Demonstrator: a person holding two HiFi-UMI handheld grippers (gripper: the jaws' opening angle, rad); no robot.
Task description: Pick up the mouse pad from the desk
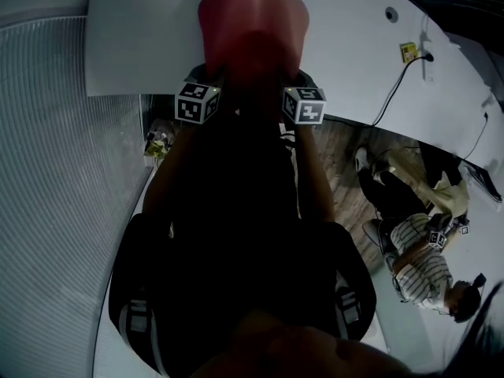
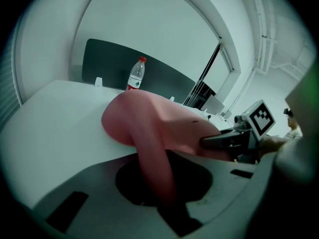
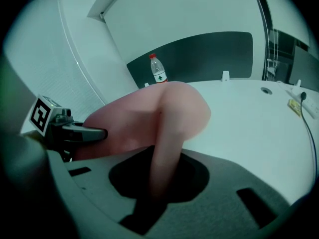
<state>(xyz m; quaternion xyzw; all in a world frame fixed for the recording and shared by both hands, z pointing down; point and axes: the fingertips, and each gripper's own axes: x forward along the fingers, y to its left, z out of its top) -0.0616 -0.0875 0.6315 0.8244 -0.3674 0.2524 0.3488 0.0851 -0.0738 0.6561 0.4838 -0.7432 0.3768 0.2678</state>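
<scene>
The pink mouse pad (image 1: 252, 24) hangs bent over the white desk (image 1: 134, 38), lifted at its near edge by both grippers. My left gripper (image 2: 167, 200) is shut on the pad's left side; the pad (image 2: 149, 128) curls up out of its jaws. My right gripper (image 3: 154, 195) is shut on the right side, and the pad (image 3: 164, 118) folds upward from it. In the head view the left marker cube (image 1: 195, 102) and the right marker cube (image 1: 305, 105) flank the pad. Each gripper shows in the other's view: the right gripper (image 2: 227, 141) and the left gripper (image 3: 84, 133).
A water bottle (image 2: 135, 74) with a red cap stands at the desk's back by a dark partition panel (image 2: 114, 63). A cable (image 1: 398, 85) and a yellow tag (image 1: 408, 51) lie at the desk's right. A person in a striped top (image 1: 421, 270) crouches on the wooden floor to the right.
</scene>
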